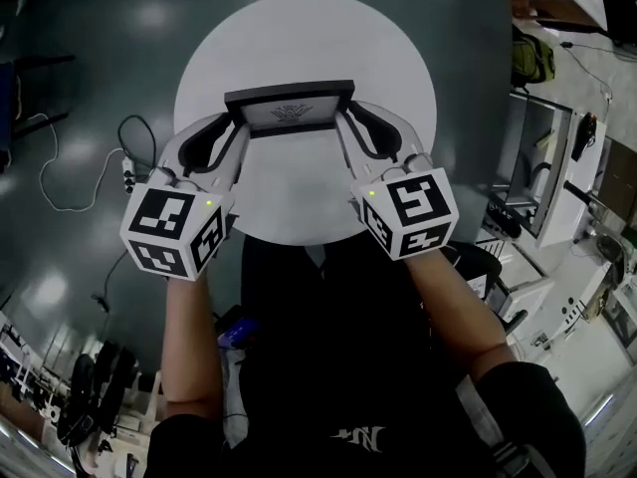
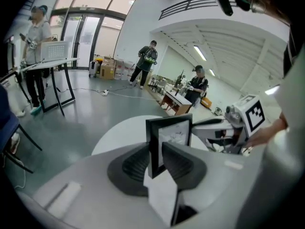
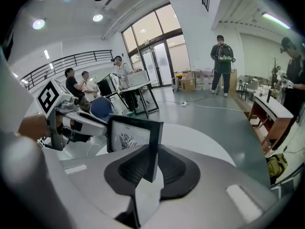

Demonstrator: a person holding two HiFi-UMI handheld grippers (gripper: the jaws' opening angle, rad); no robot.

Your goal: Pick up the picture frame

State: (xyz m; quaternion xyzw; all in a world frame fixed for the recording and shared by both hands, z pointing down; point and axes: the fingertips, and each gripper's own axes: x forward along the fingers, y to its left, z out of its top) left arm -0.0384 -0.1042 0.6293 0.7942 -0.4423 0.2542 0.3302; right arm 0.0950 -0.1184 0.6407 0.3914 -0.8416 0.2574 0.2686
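A black picture frame (image 1: pixel 289 110) with a white print is held off the round white table (image 1: pixel 299 28), its face turned toward me. My left gripper (image 1: pixel 237 124) is shut on the frame's left edge and my right gripper (image 1: pixel 344 120) on its right edge. In the left gripper view the frame (image 2: pixel 170 136) stands upright, with its edge pinched between the dark pads (image 2: pixel 136 163) of the left gripper (image 2: pixel 155 159). The right gripper view shows the frame (image 3: pixel 127 138) clamped the same way in the right gripper (image 3: pixel 151 168). Each view shows the other gripper's marker cube (image 2: pixel 251 116) (image 3: pixel 47 97) beyond the frame.
A cable and power strip (image 1: pixel 125 172) lie on the grey floor left of the table. Desks with equipment (image 1: pixel 557 167) and a green bag (image 1: pixel 532 58) crowd the right side. Several people (image 3: pixel 223 63) stand about the hall, and one is by a folding stand (image 2: pixel 47 56).
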